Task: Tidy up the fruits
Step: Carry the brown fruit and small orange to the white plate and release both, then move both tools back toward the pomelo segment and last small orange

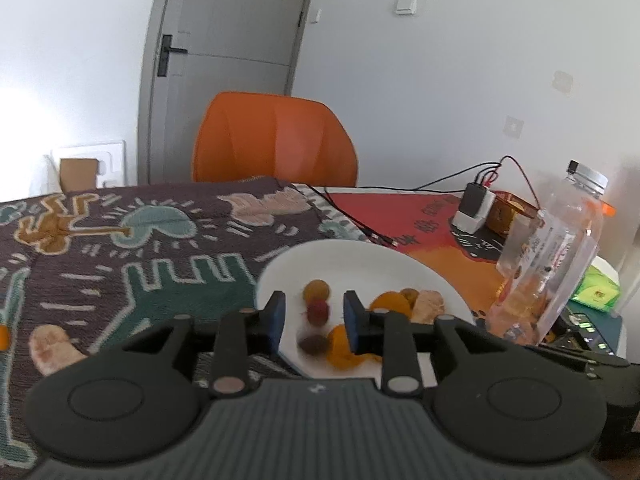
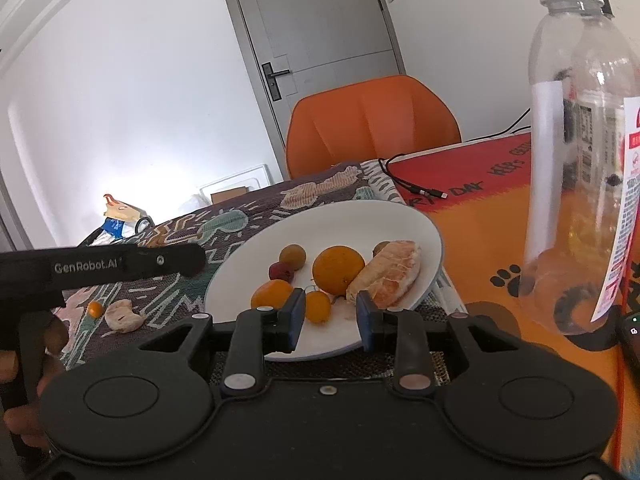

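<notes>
While the worktop (image 2: 480, 240) lay under a patterned cloth (image 1: 120, 260) on one side and an orange mat on the other, the white plate (image 2: 400, 216) sat across the seam and already carried most of the fruit. On it were an orange (image 2: 338, 270), a peeled pale segment (image 2: 388, 276) leaning on the orange's right, a second orange-coloured fruit (image 2: 271, 294), a brownish round fruit (image 2: 292, 256), a small red fruit (image 2: 281, 271) and a small yellow-orange fruit (image 2: 317, 306). Off the plate, on the cloth to its left, remained a second peeled piece (image 2: 123, 316) and a tiny orange fruit (image 2: 95, 309) just beside it.

The right hand-held gripper (image 2: 330, 312) hovered at the plate's near rim, jaws slightly apart, nothing pinched. The left hand-held gripper (image 1: 314, 318) hung over the plate's near side, jaws likewise parted and empty; its view was motion-blurred.

Judgement: the step in hand was fetching the two strays. The left gripper sat nearer them. The peeled piece looked soft, so a wider opening and a light squeeze across its short axis seemed advisable. The tiny fruit would likely roll; approach from above, centred. The clear bottle (image 2: 580, 152) stood close on the right, a tipping risk for a wide swing.
</notes>
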A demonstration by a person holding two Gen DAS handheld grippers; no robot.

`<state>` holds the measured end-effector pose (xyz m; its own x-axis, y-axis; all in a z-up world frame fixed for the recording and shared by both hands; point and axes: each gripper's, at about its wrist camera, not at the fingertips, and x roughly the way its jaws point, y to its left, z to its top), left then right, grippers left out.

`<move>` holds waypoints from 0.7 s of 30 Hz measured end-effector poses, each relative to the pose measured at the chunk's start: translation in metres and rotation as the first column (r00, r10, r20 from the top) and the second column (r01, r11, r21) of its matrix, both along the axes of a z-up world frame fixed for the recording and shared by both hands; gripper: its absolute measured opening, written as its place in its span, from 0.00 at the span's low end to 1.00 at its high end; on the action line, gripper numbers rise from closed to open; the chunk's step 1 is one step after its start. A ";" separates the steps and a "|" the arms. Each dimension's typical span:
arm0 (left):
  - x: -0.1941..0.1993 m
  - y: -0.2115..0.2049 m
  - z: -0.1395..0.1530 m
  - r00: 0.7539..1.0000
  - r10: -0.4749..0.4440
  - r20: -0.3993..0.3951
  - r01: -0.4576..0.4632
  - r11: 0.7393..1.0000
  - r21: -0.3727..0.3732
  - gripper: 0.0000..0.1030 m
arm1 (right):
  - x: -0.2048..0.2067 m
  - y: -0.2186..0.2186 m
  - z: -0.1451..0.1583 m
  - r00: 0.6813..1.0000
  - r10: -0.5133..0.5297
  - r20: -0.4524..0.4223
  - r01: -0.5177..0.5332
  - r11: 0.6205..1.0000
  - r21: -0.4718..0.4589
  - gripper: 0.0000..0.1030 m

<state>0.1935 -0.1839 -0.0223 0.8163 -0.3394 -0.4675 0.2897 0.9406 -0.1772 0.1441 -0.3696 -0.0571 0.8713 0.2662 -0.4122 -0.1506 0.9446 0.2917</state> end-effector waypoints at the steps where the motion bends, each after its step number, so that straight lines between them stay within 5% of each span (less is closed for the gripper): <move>1: 0.000 0.002 0.000 1.000 0.002 -0.002 -0.002 1.000 -0.001 0.32 | 0.000 0.001 0.000 1.000 0.002 0.000 -0.002 1.000 0.000 0.32; 10: -0.009 0.036 -0.002 0.992 0.124 0.002 -0.124 0.992 0.034 0.78 | 0.002 0.018 0.001 0.999 0.033 0.007 -0.033 0.999 0.007 0.42; 21: -0.024 0.087 -0.007 0.973 0.231 0.004 -0.230 0.970 0.079 0.86 | 0.006 0.043 0.001 0.998 0.069 0.013 -0.069 0.998 -0.004 0.55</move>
<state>0.1694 -0.0973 -0.0290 0.8656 -0.1046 -0.4897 0.0625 0.9929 -0.1016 0.1497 -0.3268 -0.0557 0.8564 0.3245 -0.4017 -0.2196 0.9329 0.2854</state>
